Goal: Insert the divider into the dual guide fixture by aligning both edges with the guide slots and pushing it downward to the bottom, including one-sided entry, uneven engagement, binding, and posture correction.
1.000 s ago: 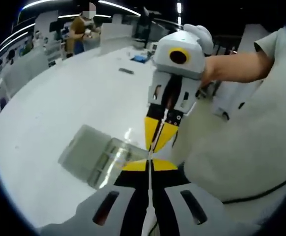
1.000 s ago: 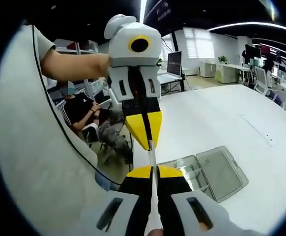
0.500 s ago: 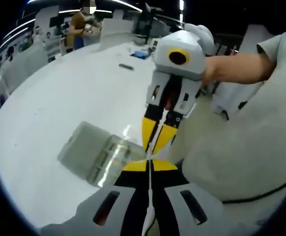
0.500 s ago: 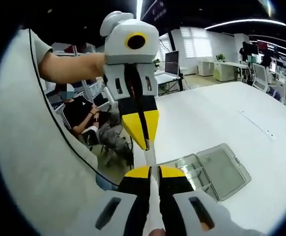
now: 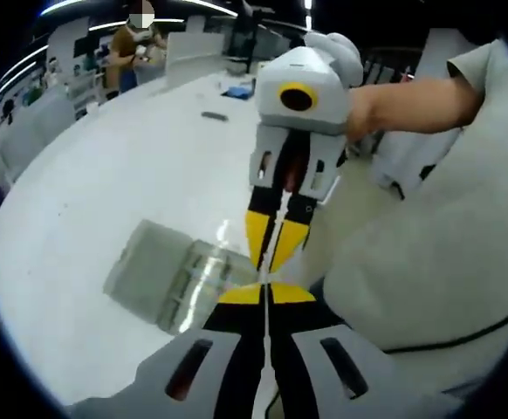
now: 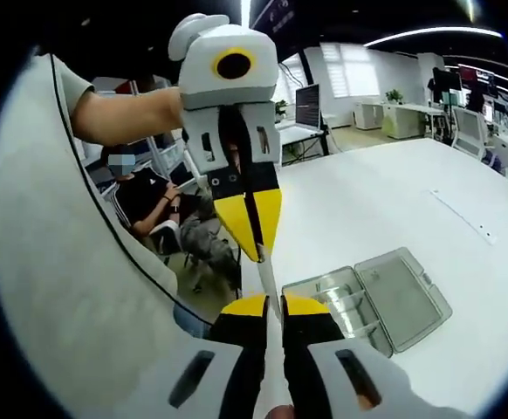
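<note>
Both grippers pinch a thin clear divider (image 6: 268, 281) edge-on above the glossy white table (image 6: 385, 209): left gripper (image 5: 266, 297), right gripper (image 6: 272, 307). A clear plastic hinged box (image 6: 376, 297) lies open near the table's edge.

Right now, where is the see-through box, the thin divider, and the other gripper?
see-through box (image 6: 376, 301): right gripper view, open lid.
divider (image 6: 268, 281): right gripper view, thin edge.
left gripper (image 6: 257, 253): right gripper view, yellow tips.

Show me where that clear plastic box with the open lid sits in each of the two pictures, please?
Left gripper view: the clear box lies open on the white table, lower left of centre, beside the left gripper.
Right gripper view: the same box lies lower right of centre, right of the right gripper.
Shared landmark: the thin divider, pinched between both grippers.
</note>
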